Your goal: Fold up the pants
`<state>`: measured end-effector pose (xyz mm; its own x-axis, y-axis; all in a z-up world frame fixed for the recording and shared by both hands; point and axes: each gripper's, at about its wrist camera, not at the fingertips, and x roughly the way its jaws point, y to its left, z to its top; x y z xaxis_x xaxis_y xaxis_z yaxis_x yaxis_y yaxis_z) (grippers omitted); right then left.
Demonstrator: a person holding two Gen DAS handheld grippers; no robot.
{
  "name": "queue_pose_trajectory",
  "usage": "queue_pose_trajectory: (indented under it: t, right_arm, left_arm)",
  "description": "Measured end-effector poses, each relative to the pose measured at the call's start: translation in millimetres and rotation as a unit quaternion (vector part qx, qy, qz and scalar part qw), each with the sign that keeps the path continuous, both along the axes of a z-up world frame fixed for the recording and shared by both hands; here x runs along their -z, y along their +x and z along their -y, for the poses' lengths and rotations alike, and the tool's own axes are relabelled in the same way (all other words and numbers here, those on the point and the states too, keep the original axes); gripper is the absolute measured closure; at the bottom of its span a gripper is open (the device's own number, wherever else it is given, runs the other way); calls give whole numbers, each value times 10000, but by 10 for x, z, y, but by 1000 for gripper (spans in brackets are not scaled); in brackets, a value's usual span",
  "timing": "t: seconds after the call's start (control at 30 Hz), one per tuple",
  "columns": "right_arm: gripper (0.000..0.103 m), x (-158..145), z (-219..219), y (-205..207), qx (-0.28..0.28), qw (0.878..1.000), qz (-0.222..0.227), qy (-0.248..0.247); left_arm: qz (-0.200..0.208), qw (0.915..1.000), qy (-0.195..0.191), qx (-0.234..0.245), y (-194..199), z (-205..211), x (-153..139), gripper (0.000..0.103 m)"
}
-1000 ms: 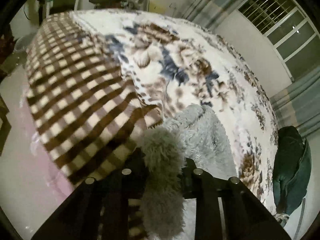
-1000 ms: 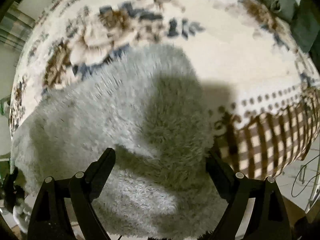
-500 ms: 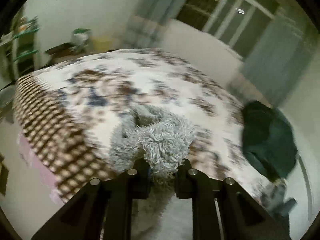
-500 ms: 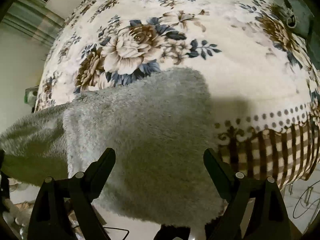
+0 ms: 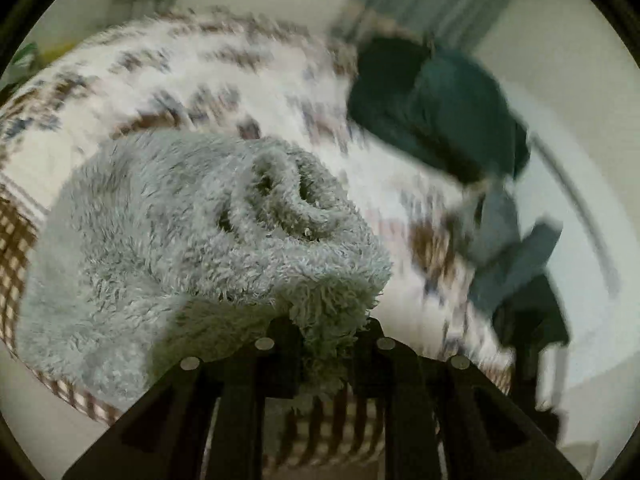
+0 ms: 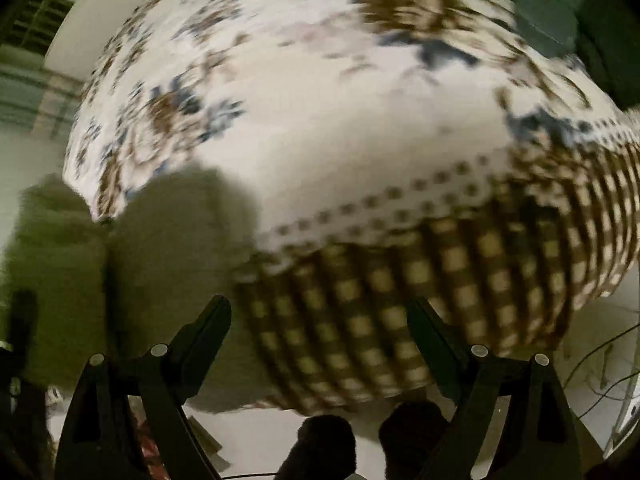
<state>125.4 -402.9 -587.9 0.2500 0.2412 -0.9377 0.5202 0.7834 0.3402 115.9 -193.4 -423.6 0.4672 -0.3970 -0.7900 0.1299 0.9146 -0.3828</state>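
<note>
The fluffy grey pants (image 5: 192,232) lie bunched on the bed's near edge, filling the lower left of the left wrist view. My left gripper (image 5: 326,332) is shut on a fold of the pants and holds it lifted. In the right wrist view the pants (image 6: 160,248) show blurred at the lower left, draped over the bed edge. My right gripper (image 6: 320,320) is open and empty, above the bed's checkered side, to the right of the pants.
The bed carries a floral blanket (image 6: 340,100) with a brown checkered border (image 6: 420,280). A dark green garment (image 5: 436,112) and more clothes (image 5: 516,256) lie at the bed's far right. Cables (image 6: 600,368) lie on the floor at the right.
My left gripper has swung right and lifted the pants fold, so the pants now bunch up. My right gripper has moved right, off the pants, and stays open.
</note>
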Motion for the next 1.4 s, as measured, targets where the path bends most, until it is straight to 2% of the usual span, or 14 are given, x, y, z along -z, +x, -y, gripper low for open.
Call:
queue_pose_trajectory:
  t: [0.13,0.27,0.3,0.43,0.5,0.7,0.77,0.9,0.97,1.03,1.13,1.17,1.33,1.4]
  right_arm:
    - [11,67,329,-85,83,9996,25,261]
    - [5,39,508,-69,87,9965,281,787]
    - [5,27,516,-50,79,9950,342,939]
    - [5,-12,375,222,-103,9837,636,1677]
    - [5,21,165,453,-267,9760,702,2043]
    - [9,238,-541,1144,-961,9660,524,2341]
    - [69,268,-605,1194,-924,9669,588,2304]
    - [88,242,-253,1072,-340,9872,506,1475]
    - [87,341,19,940,165,9899,267,1383]
    - [81,383,130,834,324,9754,325,2155]
    - [34,180,50,677,139,9684,631,2409]
    - [30,119,-43,646,-31,9667,697,2461]
    - [30,301,-701,703,-794,9679,221,2376]
    - [74,371,-795,643,-835,9712,91,2230]
  left_arm:
    - [-886,9950,299,357,24,289,284,75]
    - [-1028,9934,-160,480,22,261,59,16]
    - [-987,9936,-193,510,23,230,-55,13]
    - [-702,9963,-27,498,-78,-45,-437,13]
    - [-554,9971,462,242,-13,-395,-525,13]
    - [-942,9761,1844,-662,447,-1387,-67,13]
    - [-1183,9714,1885,-832,564,-1583,183,13]
    - [-1616,9679,1642,-1001,718,-1811,565,13]
    - [-1631,9688,1581,-997,695,-1834,584,13]
    - [-1574,9706,1553,-947,732,-1840,609,13]
    - [-1524,9731,1475,-904,696,-1837,651,13]
    - [-1516,9735,1451,-908,690,-1833,649,13]
    - [-1436,9732,1572,-868,571,-1701,447,13]
    - [-1452,9726,1597,-867,494,-1700,396,13]
